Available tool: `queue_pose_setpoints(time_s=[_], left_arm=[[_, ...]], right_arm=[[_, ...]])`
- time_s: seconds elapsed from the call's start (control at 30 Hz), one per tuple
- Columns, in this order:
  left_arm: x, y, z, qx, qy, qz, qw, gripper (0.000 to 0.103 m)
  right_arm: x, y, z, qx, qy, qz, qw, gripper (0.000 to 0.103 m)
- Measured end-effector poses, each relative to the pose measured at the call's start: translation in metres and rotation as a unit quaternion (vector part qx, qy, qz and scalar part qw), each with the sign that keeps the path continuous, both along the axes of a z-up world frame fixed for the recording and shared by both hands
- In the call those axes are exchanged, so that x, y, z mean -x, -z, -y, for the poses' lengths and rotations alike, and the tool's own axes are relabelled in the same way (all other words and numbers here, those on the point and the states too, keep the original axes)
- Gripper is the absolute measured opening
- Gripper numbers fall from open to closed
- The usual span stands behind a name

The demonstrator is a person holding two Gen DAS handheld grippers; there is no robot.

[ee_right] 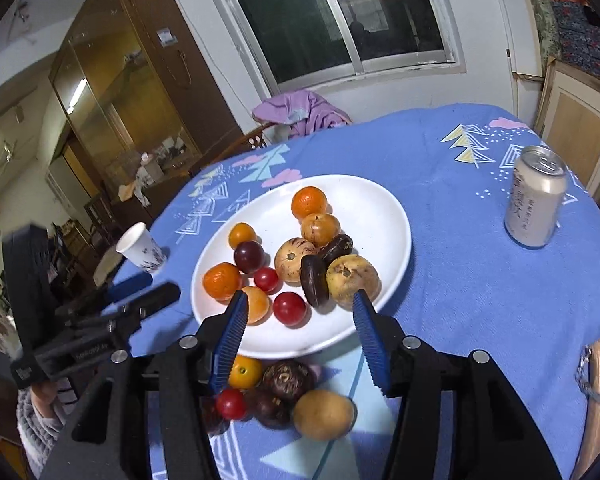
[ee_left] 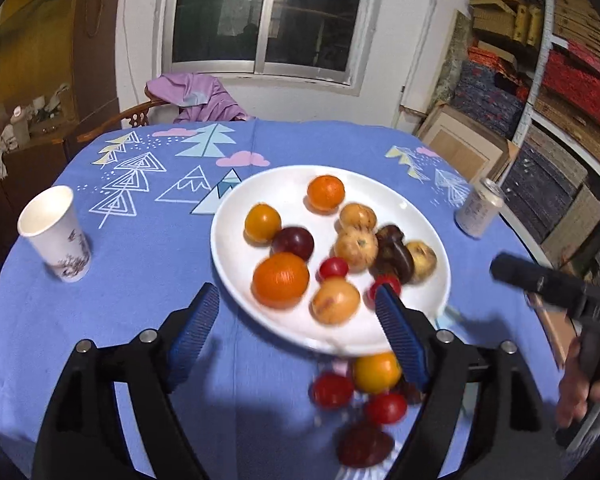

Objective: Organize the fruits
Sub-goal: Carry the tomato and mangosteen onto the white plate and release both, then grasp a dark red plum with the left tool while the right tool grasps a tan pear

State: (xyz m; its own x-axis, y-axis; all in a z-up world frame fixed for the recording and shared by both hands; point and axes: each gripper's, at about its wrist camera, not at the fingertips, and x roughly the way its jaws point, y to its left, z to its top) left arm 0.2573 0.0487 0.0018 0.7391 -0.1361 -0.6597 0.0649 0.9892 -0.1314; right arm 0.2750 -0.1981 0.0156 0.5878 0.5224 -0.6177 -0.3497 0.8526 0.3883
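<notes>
Table w/ blue cloth (ee_right: 460,280) is occupied by white plate (ee_right: 380,216) mid, loose fruit (ee_right: 324,414) at near edge, cup (ee_left: 56,236) at left edge, can (ee_right: 534,198) at right edge.

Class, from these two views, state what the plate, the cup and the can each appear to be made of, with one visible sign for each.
Plate: probably glazed ceramic, perhaps melamine; white and smooth.
Cup: likely paper; matte white wall with a print and a thin rolled rim.
Can: likely aluminium; silvery metal top and a printed body.

Loose fruit (ee_left: 374,396) before plate (ee_left: 260,320) motion-blurred; left finger (ee_right: 228,344) partly hides orange (ee_right: 245,371).
</notes>
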Motion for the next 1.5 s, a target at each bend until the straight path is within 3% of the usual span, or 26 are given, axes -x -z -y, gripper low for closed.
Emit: queue_pose_setpoints(time_s=[0.17,0.37,0.5,0.7,0.77,0.9,1.03,1.27,1.4,1.5], left_arm=[[0.054,0.018,0.012,-0.035,0.012,0.012,0.9992,0.089],[0.093,0.043,0.032,-0.070,0.032,0.011,0.9970,0.091],[0.092,0.050,0.048,-0.105,0.049,0.014,0.9932,0.092],[0.078,0.057,0.049,-0.091,0.062,-0.008,0.9939,0.091],[0.072,0.059,0.047,-0.080,0.064,-0.020,0.9945,0.077],[0.061,0.068,0.046,-0.050,0.080,-0.052,0.9942,0.059],[0.058,0.072,0.053,-0.048,0.104,-0.062,0.9914,0.039],[0.058,0.071,0.052,-0.040,0.097,-0.058,0.9928,0.038],[0.064,0.062,0.044,-0.049,0.079,-0.039,0.9949,0.038],[0.066,0.056,0.034,-0.035,0.065,-0.035,0.9967,0.038]], right_arm=[[0.028,0.013,0.020,-0.018,0.009,-0.010,1.000,0.062],[0.045,0.030,0.031,-0.022,0.020,-0.026,0.999,0.065],[0.052,0.034,0.023,-0.008,0.004,-0.026,1.000,0.066],[0.054,0.038,0.015,0.012,-0.009,-0.026,1.000,0.066],[0.053,0.040,0.014,0.014,-0.007,-0.030,0.999,0.066],[0.051,0.043,0.012,0.023,-0.004,-0.035,0.999,0.067],[0.050,0.048,0.009,0.037,-0.006,-0.041,0.998,0.067],[0.049,0.053,0.006,0.061,-0.002,-0.041,0.997,0.067],[0.049,0.057,0.000,0.086,-0.005,-0.039,0.995,0.067],[0.050,0.061,-0.009,0.114,-0.013,-0.033,0.993,0.067]])
